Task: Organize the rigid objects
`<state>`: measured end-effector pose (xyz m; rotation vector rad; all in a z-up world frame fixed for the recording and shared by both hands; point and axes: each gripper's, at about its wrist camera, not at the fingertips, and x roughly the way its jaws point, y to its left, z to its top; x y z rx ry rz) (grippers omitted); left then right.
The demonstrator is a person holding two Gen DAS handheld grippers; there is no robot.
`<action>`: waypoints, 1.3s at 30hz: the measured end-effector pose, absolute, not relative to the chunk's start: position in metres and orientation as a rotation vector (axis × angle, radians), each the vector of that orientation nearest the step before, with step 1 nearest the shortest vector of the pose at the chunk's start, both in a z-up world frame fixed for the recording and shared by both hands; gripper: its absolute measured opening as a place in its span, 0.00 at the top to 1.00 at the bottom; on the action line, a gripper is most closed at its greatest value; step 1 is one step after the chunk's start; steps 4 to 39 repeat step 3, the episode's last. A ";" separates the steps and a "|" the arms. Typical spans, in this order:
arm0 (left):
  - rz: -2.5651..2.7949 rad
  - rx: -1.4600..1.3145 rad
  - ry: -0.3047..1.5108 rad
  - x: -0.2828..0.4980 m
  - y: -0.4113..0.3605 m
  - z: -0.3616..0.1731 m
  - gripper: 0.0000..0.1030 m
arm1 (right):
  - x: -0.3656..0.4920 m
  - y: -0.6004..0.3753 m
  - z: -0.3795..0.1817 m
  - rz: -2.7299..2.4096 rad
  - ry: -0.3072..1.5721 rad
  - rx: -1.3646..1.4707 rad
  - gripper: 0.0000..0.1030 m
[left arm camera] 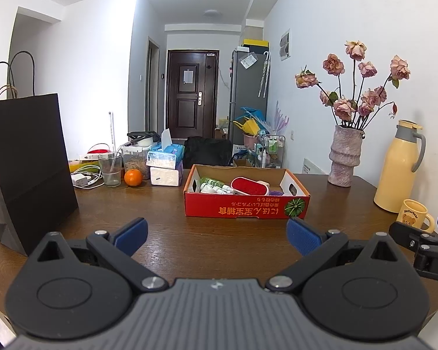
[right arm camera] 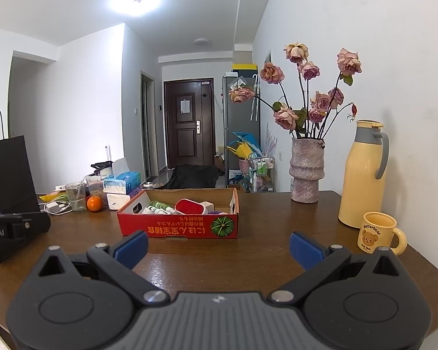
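Note:
A shallow red cardboard box [left arm camera: 246, 205] [right arm camera: 178, 226] sits mid-table. Inside lie a red lint brush [left arm camera: 249, 186] [right arm camera: 189, 205], green-and-white tubes [left arm camera: 214, 185] [right arm camera: 159, 207] and something purple [left arm camera: 276, 193]. My left gripper [left arm camera: 217, 237] hovers open over bare wood in front of the box, holding nothing. My right gripper [right arm camera: 219, 248] is open too, empty, just before the box's right corner. The right gripper's tip [left arm camera: 423, 240] shows at the left wrist view's right edge. The left gripper's body [right arm camera: 14, 229] shows at the right wrist view's left edge.
A black paper bag [left arm camera: 29, 163] stands at left. Behind it are a glass [left arm camera: 110, 169], an orange [left arm camera: 133, 177], a charger [left arm camera: 83, 179] and tissue packs [left arm camera: 165, 160]. At right stand a vase of roses [right arm camera: 306, 172], a yellow thermos [right arm camera: 362, 175] and a yellow bear mug [right arm camera: 378, 233].

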<state>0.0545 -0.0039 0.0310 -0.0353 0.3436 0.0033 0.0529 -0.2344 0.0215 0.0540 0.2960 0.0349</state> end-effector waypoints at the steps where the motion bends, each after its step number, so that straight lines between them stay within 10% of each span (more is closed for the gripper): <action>1: 0.003 -0.037 0.344 0.054 -0.004 0.031 0.00 | 0.053 -0.234 0.021 0.035 0.297 0.054 0.00; 39: 0.003 -0.035 0.345 0.055 -0.004 0.030 0.00 | 0.054 -0.234 0.021 0.035 0.298 0.052 0.00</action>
